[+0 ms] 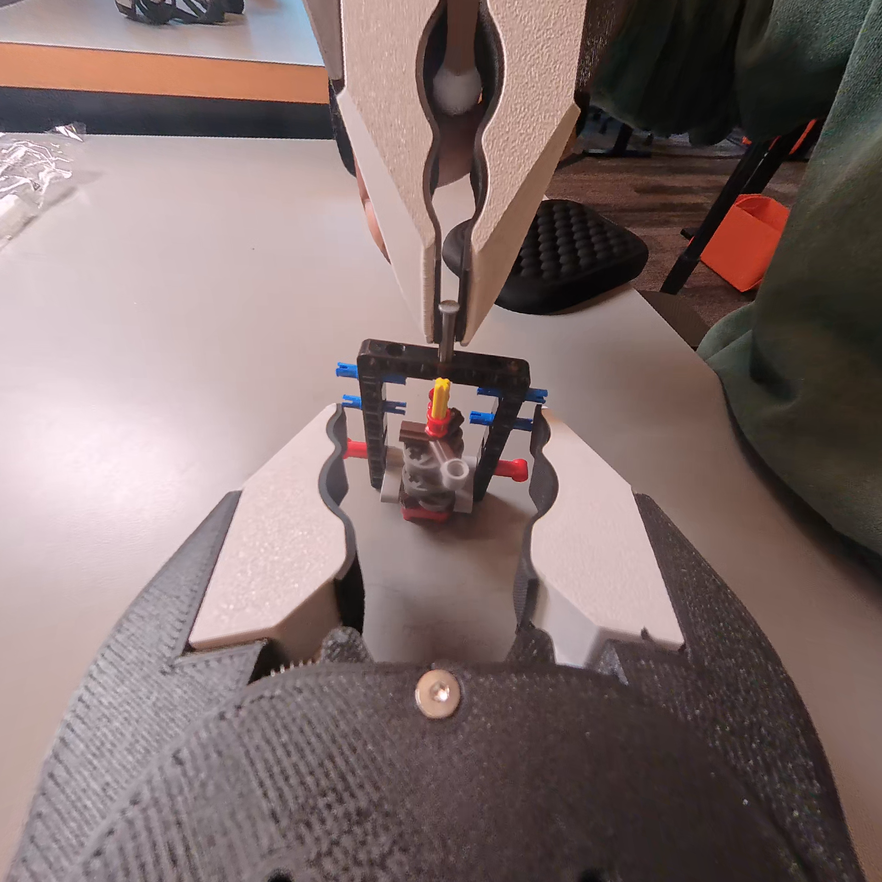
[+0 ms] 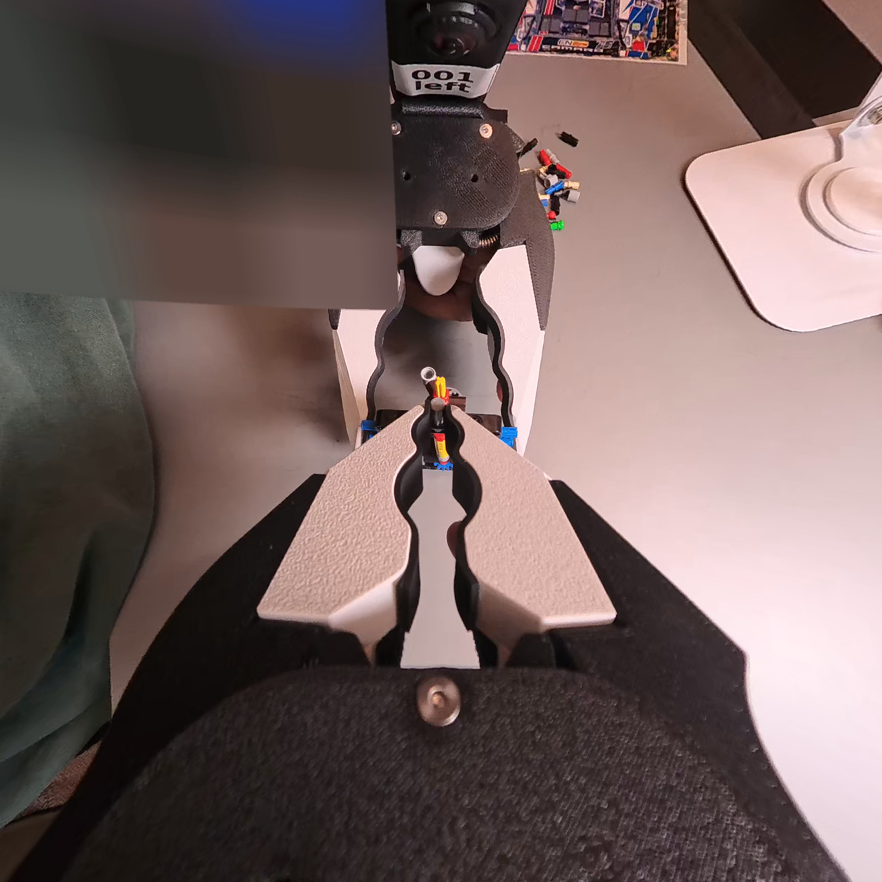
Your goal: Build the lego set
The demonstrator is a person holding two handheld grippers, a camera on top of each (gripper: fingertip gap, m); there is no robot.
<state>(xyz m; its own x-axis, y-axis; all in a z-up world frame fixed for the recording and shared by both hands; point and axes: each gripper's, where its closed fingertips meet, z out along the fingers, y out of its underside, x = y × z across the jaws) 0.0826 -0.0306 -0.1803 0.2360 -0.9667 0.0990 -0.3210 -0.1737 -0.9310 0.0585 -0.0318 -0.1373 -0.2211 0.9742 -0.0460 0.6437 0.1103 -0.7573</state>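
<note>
The lego set is partly built: at the centre of the left wrist view a black studded frame, shaped like an arch, stands on the pale grey counter, with blue pins poking from both uprights, red pins lower down, and a stacked core of grey, brown and red pieces topped by a yellow cross axle inside it. The right tongs, reaching down from the top of that frame, are pressed together on a slim dark grey axle with a round flat head, its lower end entering a hole in the frame's top beam; I judge this insertion to be the step in hand, with the axle not yet fully seated. The left tongs are spread wide on either side of the frame, their wavy black rubber inner edges near the pin ends; whether they touch them I cannot tell. Much looks left to do: in the upper right of the right wrist view a small heap of loose pieces, red, blue, grey, tan and green, lies on the counter near a printed instruction sheet. The tong fingers are matte, grainy off-white plastic on coarse black printed bodies; the lego parts are glossy hard plastic.
</note>
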